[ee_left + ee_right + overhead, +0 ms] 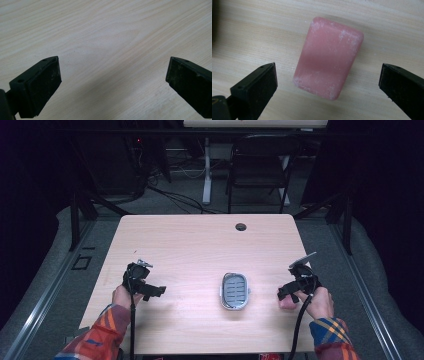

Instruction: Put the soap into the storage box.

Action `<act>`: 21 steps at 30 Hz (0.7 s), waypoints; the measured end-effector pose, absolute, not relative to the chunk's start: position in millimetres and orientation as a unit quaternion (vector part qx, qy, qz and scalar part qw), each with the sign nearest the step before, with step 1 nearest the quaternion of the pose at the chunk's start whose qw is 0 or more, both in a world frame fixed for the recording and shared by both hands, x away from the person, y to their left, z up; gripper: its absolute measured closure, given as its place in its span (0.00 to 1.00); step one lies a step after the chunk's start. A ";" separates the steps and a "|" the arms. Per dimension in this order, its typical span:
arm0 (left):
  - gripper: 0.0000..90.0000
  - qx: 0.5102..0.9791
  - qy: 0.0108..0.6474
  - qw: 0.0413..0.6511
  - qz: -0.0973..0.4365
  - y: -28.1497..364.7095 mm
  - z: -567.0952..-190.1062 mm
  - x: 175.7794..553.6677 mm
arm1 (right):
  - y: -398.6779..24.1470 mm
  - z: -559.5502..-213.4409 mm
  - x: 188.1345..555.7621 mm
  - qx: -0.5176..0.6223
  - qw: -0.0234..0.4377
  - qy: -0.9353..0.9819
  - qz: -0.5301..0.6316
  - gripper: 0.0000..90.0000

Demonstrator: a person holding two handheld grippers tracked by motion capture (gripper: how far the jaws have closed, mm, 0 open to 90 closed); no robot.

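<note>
The pink soap bar, judged hard and slippery, is seen flat on the worktop right of the soap dish, framed lengthwise by the wide-spread right claw, best gripped across its long sides.

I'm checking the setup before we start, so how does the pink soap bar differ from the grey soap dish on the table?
The pink rectangular soap bar is solid and smooth with whitish scuffs; the grey oval soap dish is hollow with a ribbed floor. The bar lies under the open right gripper; the dish sits apart, mid-table. The dish is empty. Both rest flat on the light wooden table.
</note>
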State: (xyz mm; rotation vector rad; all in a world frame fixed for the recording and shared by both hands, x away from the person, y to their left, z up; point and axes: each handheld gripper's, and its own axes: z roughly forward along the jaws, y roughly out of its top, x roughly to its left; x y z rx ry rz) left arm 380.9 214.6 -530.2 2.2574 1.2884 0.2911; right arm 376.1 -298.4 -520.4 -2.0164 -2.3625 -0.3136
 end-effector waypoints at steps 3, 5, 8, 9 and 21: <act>0.00 0.833 0.476 0.261 0.109 214.6 -530.2 380.9 | -297.0 -521.1 379.0 -0.646 0.011 -0.757 -0.096 0.05; 0.00 0.834 0.475 0.260 0.105 214.0 -530.2 381.0 | -295.5 -521.0 380.9 -0.648 0.006 -0.757 -0.086 0.07; 0.00 0.835 0.473 0.261 0.106 213.0 -529.3 380.3 | -295.3 -522.6 382.9 -0.644 0.006 -0.761 -0.081 0.04; 0.00 0.835 0.473 0.261 0.106 213.0 -529.3 380.3 | -293.5 -524.5 382.8 -0.652 0.004 -0.753 -0.092 0.04; 0.00 0.836 0.473 0.261 0.099 212.2 -530.0 381.1 | -286.1 -531.3 390.7 -0.637 0.014 -0.767 -0.077 0.00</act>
